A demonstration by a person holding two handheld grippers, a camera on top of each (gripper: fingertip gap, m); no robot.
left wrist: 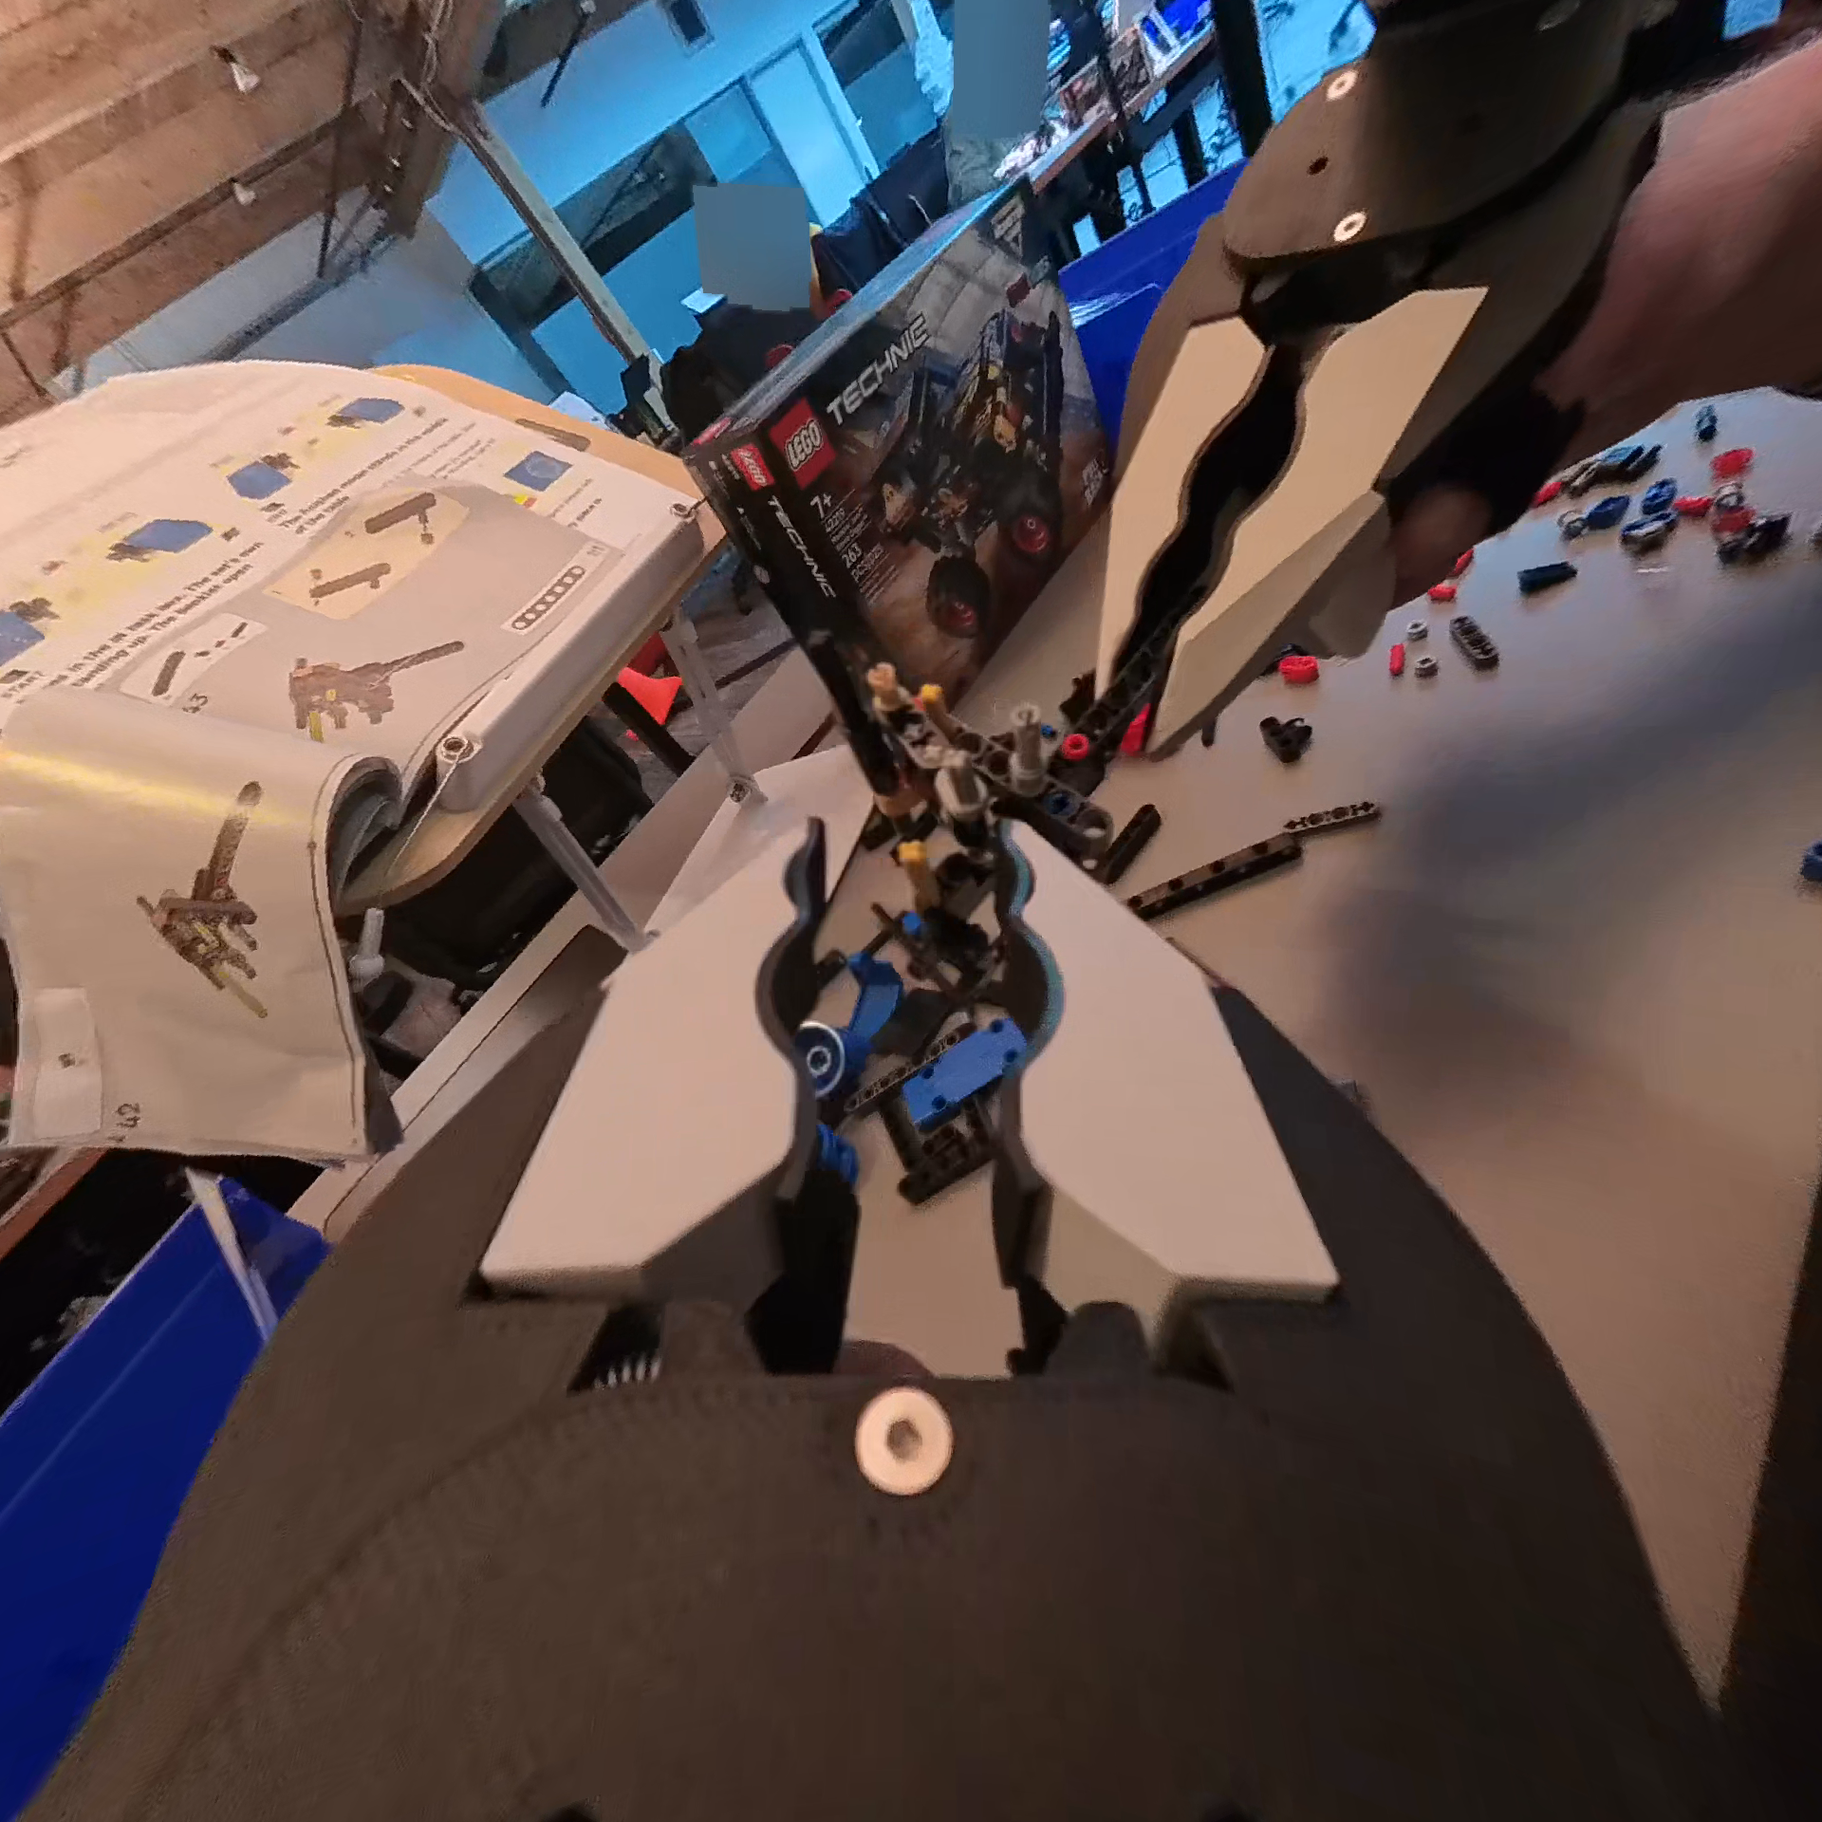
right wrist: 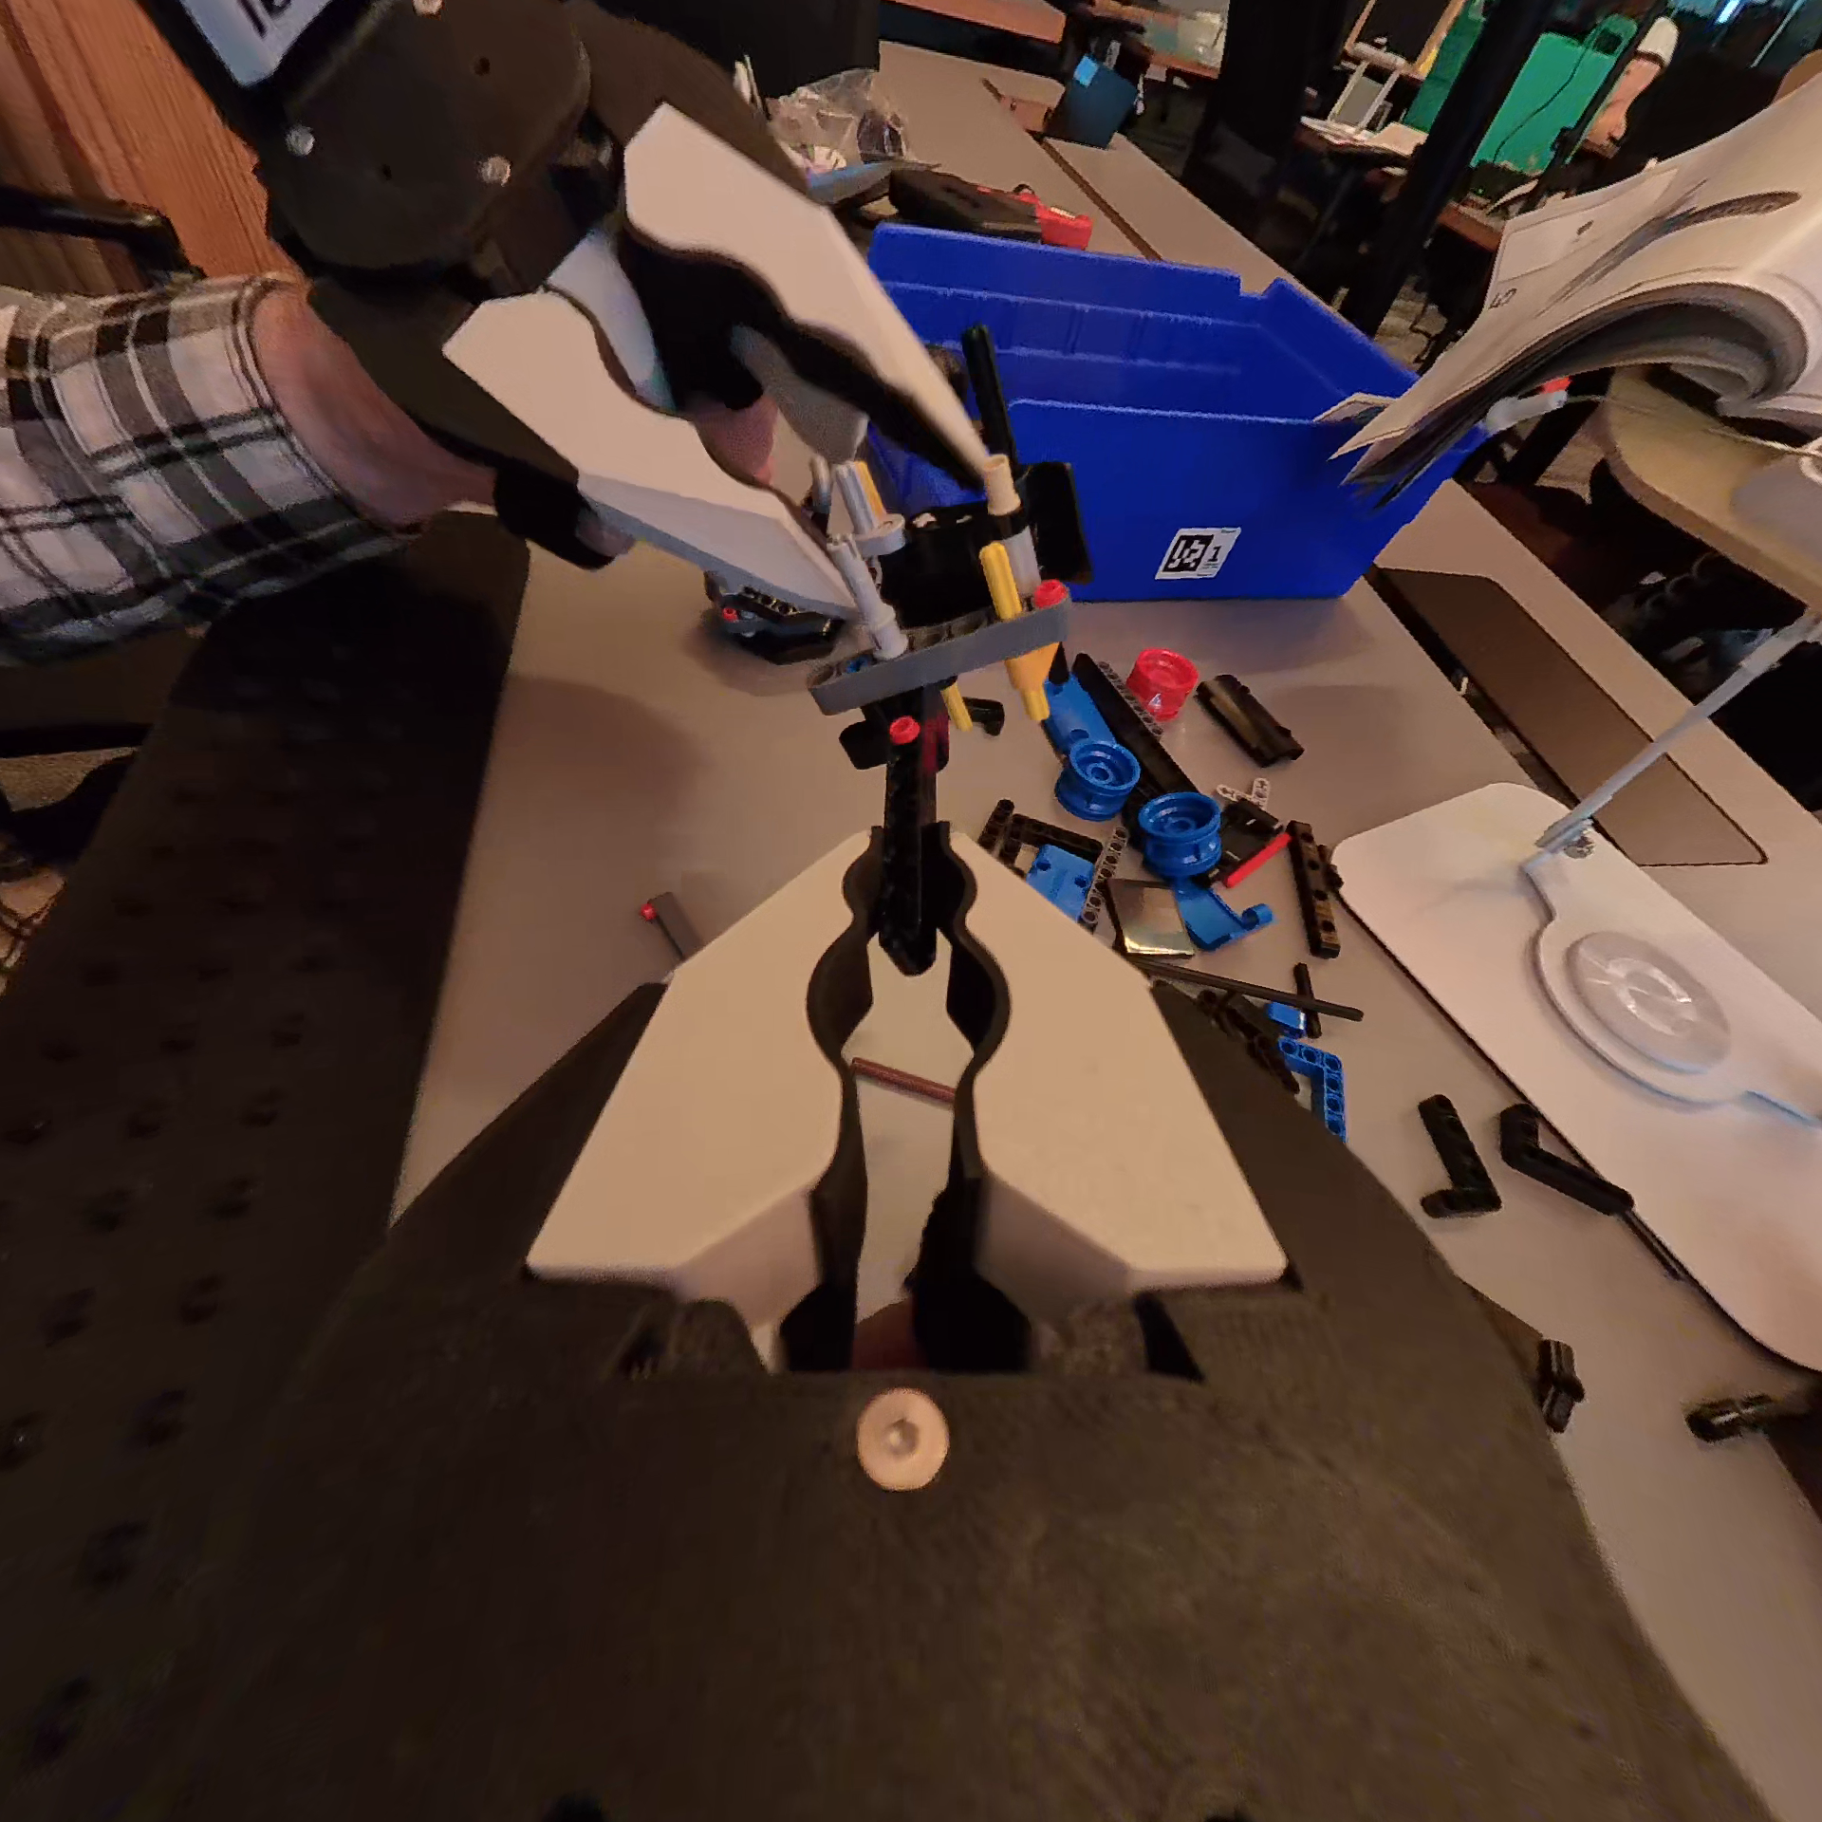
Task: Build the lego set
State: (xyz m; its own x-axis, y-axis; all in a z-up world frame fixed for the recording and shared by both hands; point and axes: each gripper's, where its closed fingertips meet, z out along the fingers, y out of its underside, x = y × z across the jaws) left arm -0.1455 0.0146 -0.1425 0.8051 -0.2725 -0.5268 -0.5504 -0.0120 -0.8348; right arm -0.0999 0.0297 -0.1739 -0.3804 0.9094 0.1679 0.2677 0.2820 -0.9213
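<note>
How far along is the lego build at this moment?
Early to midway. Done: a small assembly of beams, pins and axles. In hand: both the left gripper and right gripper hold it above the table. Left: blue wheels and many loose pieces lie unused.

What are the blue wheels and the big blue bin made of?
The blue wheels look like hard, glossy moulded plastic: crisp rims, small highlights. The blue bin also looks like rigid plastic, smooth and slightly shiny, with moulded ridges along its walls. Neither can be confirmed by sight alone.
</note>
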